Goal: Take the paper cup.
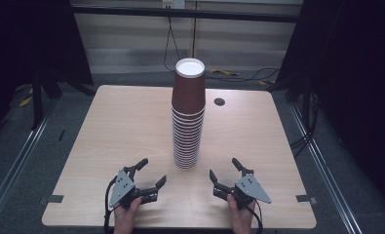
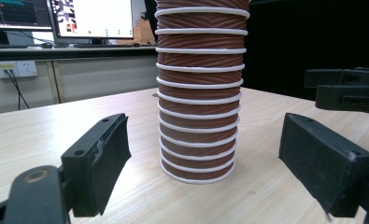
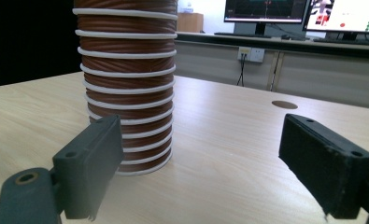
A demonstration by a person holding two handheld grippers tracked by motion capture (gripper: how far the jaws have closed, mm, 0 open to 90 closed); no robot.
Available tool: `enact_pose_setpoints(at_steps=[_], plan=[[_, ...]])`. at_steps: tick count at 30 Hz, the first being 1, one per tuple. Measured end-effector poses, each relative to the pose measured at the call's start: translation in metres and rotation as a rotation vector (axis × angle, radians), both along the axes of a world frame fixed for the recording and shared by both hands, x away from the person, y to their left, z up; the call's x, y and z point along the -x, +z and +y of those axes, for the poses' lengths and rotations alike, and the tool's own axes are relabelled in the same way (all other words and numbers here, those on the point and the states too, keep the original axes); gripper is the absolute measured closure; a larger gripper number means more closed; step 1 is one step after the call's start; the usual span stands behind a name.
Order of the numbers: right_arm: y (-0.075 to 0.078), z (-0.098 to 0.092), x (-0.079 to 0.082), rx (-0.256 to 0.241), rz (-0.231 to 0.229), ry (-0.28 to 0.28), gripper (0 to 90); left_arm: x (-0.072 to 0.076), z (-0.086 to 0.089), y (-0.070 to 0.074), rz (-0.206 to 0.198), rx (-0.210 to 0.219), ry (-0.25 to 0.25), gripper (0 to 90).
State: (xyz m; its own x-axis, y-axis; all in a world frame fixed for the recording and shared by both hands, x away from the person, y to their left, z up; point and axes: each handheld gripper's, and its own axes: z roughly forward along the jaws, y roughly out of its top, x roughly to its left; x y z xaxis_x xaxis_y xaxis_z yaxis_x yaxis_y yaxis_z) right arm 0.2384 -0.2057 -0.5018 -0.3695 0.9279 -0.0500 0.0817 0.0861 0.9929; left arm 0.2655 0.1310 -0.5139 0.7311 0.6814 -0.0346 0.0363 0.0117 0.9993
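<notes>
From above, my table (image 1: 131, 126) is evenly lit while the surroundings fall into near black; the cup stack (image 1: 187, 117) throws only a faint shadow at its base; my gripper views are soft and slightly blurred; the distant monitors (image 2: 93, 18) glare white, washed out.

cup stack (image 1: 187, 114) — ribbed brown paper, white rims; table (image 1: 117, 126) — pale matt wood-grain; fingers (image 2: 98, 161) — matt black, rough-edged pads
</notes>
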Motion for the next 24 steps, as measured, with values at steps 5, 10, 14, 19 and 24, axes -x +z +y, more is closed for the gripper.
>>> enact_pose_setpoints(at_steps=[5,10,14,19,24], plan=[[0.0,-0.0034,-0.001,-0.03,0.012,0.016,13.3,-0.0001,0.0003,-0.0001,0.0,0.002,-0.006,15.9],[0.0003,-0.0038,-0.0017,-0.031,0.022,0.022,13.1,-0.0005,0.0009,0.0,0.001,-0.002,-0.006,15.9],[0.0005,-0.0073,-0.0017,-0.058,0.034,0.019,13.4,-0.0006,0.0008,0.0,0.001,0.002,-0.006,15.9],[0.001,-0.0066,-0.0035,-0.064,0.059,0.051,15.1,-0.0007,0.0009,0.0001,0.0,-0.002,-0.011,15.9],[0.0047,-0.006,-0.0043,-0.058,0.083,0.083,15.1,-0.0006,0.0007,0.0001,0.0,-0.002,-0.014,15.9]])
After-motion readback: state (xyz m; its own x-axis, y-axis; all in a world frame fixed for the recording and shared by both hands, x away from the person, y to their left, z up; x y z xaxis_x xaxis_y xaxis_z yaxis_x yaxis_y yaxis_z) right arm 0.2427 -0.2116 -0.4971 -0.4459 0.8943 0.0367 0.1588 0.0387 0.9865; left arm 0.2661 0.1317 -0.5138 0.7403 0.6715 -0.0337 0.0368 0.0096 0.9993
